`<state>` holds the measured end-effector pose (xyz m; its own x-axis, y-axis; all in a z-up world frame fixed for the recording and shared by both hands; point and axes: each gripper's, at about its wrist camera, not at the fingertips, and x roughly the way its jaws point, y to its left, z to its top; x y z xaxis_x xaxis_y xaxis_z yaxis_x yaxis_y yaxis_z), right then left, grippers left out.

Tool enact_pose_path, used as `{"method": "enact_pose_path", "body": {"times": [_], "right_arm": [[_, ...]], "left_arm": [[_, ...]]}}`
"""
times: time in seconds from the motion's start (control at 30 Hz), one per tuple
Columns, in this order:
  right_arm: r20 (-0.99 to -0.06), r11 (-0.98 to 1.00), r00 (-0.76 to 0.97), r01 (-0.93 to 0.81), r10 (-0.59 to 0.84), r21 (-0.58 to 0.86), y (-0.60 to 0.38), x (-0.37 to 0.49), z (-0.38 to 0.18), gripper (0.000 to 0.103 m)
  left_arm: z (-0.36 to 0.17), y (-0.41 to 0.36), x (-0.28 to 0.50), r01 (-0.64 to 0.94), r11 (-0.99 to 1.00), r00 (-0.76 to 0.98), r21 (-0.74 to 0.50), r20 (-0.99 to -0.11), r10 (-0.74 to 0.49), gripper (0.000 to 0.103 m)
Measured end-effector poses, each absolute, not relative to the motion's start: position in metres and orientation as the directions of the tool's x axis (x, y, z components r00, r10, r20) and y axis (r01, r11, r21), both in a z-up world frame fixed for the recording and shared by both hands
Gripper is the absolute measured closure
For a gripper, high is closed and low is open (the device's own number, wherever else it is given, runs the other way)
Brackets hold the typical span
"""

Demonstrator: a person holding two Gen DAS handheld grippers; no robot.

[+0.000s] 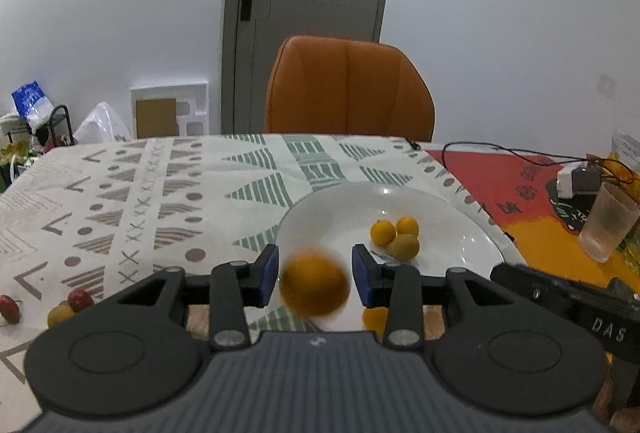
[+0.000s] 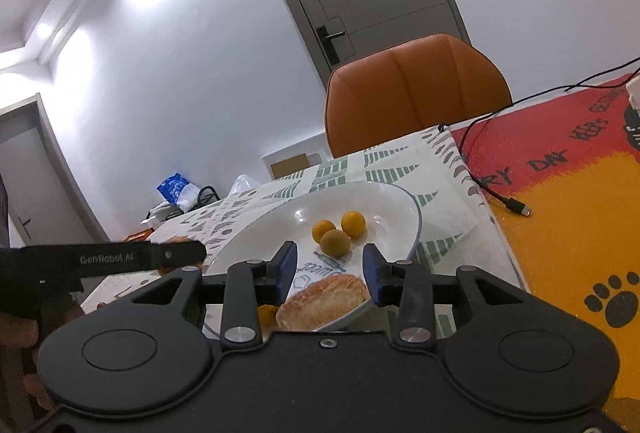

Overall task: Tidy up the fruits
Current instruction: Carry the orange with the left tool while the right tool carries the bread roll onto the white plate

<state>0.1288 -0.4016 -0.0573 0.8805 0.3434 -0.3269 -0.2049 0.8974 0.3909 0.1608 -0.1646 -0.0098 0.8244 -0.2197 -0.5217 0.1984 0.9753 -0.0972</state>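
A white plate (image 1: 340,213) (image 2: 384,201) on the patterned cloth holds two small orange fruits (image 1: 383,232) (image 2: 353,223) and a greenish-brown one (image 1: 405,247) (image 2: 335,242). My left gripper (image 1: 316,271) hovers over the plate's near rim. A blurred orange (image 1: 314,287) sits between its blue pads with slim gaps on both sides. My right gripper (image 2: 330,267) stands open over the plate's near edge. A pale peeled fruit piece (image 2: 324,299) lies on the plate below its pads, untouched. Red dates (image 1: 80,298) and a yellow fruit (image 1: 60,315) lie on the cloth at left.
An orange chair (image 1: 348,89) stands behind the table. A frosted glass (image 1: 608,225), a charger and cables (image 2: 518,209) sit on the red and yellow mat at right. The right gripper's body (image 1: 560,297) is close beside my left one.
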Motion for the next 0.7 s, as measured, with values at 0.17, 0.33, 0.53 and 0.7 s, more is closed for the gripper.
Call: {"method": "enact_pose_path", "body": {"times": [0.17,0.33,0.53,0.7], "right_arm": [[-0.336,0.894,0.873,-0.209,0.353,0.396,-0.398,0.129,-0.058,0.065],[-0.336,0.903,0.879,-0.202,0.338,0.379,-0.390,0.127,-0.055,0.046],[-0.329,0.906,0.884,-0.202,0.333,0.372,-0.380,0.126,-0.051,0.027],[-0.302,0.914,0.902,-0.193,0.308,0.357,-0.372,0.121,-0.045,0.000]], "left_arm": [[-0.007,-0.164,0.160,0.206,0.974,0.823,-0.091,-0.523,-0.223,0.061],[-0.007,-0.154,0.156,0.187,0.979,0.828,-0.079,-0.524,-0.200,0.048],[-0.003,-0.133,0.150,0.116,0.991,0.849,-0.074,-0.510,-0.137,0.026],[-0.001,-0.117,0.144,0.063,0.996,0.863,-0.063,-0.498,-0.086,0.016]]}}
